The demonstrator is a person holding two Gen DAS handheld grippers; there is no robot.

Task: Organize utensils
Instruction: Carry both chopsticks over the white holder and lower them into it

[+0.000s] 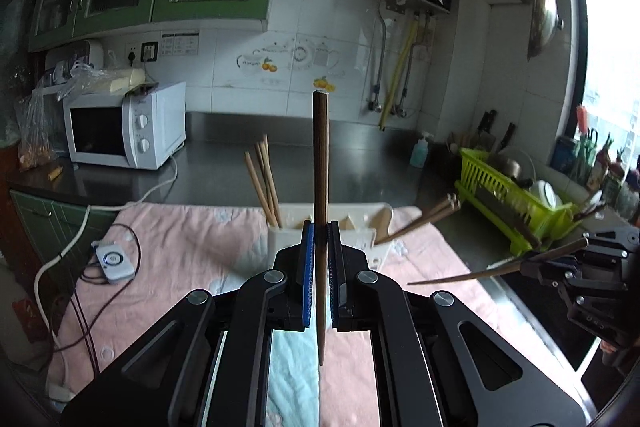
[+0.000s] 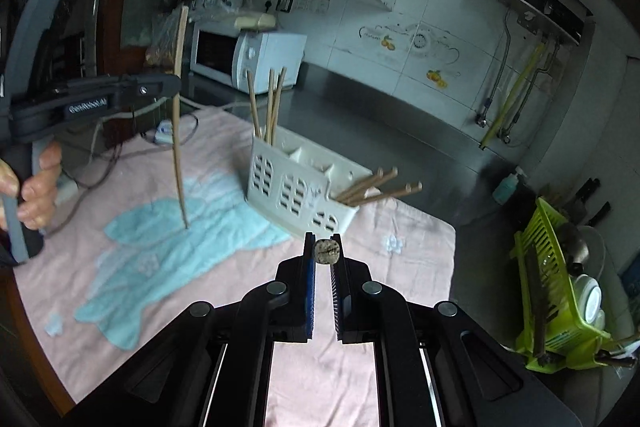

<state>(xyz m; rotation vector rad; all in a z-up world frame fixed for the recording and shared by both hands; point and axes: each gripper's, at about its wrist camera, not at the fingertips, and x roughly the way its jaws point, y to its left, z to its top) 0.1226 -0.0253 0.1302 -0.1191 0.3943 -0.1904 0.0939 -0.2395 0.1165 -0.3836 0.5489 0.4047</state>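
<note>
Table w/ pink cloth (image 2: 400, 227) carries white utensil caddy (image 2: 296, 187): light chopsticks (image 2: 272, 103) upright in one end compartment, dark ones (image 2: 376, 185) leaning out the other end. Left tool (image 1: 320, 227) clamped tight on dark chopstick (image 1: 320, 163), held upright. Right tool (image 2: 326, 239) pinched on another chopstick (image 2: 327, 251), seen end-on.

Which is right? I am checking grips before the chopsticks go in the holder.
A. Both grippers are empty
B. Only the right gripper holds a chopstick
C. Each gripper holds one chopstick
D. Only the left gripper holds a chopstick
C: the left gripper clamps an upright dark chopstick, and the right gripper pinches another chopstick, seen end-on in its own view.
</note>
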